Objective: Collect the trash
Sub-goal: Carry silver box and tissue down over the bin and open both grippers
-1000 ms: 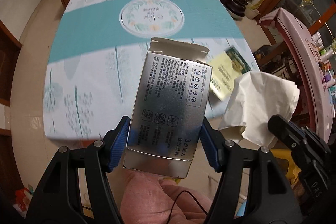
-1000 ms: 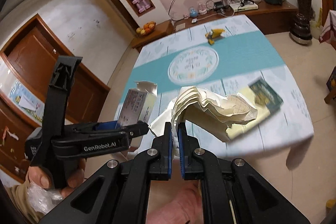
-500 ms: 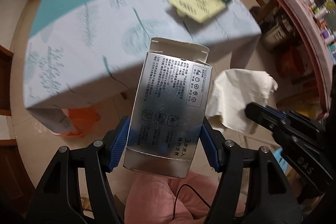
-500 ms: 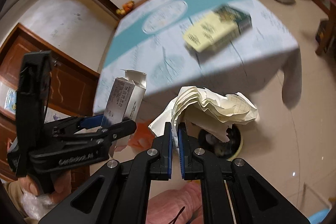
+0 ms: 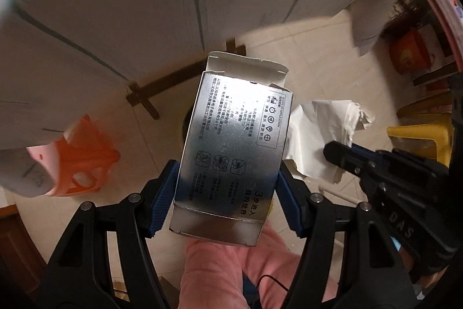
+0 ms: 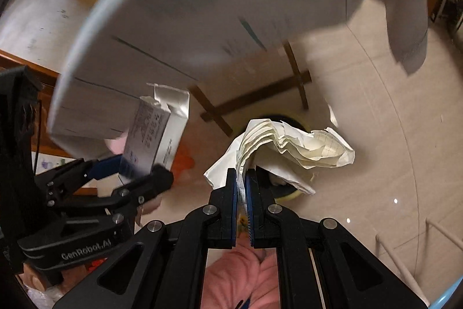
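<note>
Black hand-held gripper (image 5: 228, 187), blue ribbed pads (image 5: 163, 194), silver screws; pink clothing (image 5: 231, 274)

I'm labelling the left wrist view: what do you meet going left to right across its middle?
Orange stool → silver box in the left gripper → crumpled paper held by the right gripper → yellow stool.

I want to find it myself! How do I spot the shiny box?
Look under the edge of the tablecloth, down over the tiled floor. The left tongs pinch a tall silver box by its sides. Unlike the crumpled white paper beside it, it is stiff, shiny, printed with black writing, its top flap open.
</note>
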Demonstrator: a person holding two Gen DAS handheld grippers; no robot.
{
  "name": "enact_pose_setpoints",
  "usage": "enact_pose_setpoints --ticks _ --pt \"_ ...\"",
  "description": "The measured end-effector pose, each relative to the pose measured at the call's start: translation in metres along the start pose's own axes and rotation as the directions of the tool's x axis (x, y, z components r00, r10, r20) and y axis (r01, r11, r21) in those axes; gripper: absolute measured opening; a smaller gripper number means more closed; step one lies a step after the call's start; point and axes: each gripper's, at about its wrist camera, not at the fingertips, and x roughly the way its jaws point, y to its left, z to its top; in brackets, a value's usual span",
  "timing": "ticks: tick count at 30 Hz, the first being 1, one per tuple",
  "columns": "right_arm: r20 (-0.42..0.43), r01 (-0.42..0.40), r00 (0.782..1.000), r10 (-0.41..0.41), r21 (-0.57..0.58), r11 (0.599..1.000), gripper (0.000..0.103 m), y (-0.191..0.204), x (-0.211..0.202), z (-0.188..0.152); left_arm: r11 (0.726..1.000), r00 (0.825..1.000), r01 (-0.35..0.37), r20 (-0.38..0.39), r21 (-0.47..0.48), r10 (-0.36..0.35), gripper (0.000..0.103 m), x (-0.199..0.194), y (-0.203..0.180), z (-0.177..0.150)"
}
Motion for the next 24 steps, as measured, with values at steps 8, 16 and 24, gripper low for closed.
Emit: enact_pose_setpoints --ticks 8,16,24 --pt "-0.017 0.030 0.999 -0.029 0.057 0.998 0.005 -0.036 0.085 -0.014 1.000 1.000 0.002 -0.031 0.009 -0.002 0.064 0.097 -0.005 0.005" --pt "-0.011 0.036 0.999 -0.035 0.099 0.994 0.005 -0.063 0.133 -0.013 0.996 0.998 -0.068 -0.011 0.055 0.068 0.082 0.137 -0.009 0.008" --pt "-0.014 0.053 0.999 -0.051 0.098 0.994 0.006 -0.063 0.151 -0.003 0.995 0.995 -0.093 0.027 0.027 0.092 0.083 0.134 0.017 0.004"
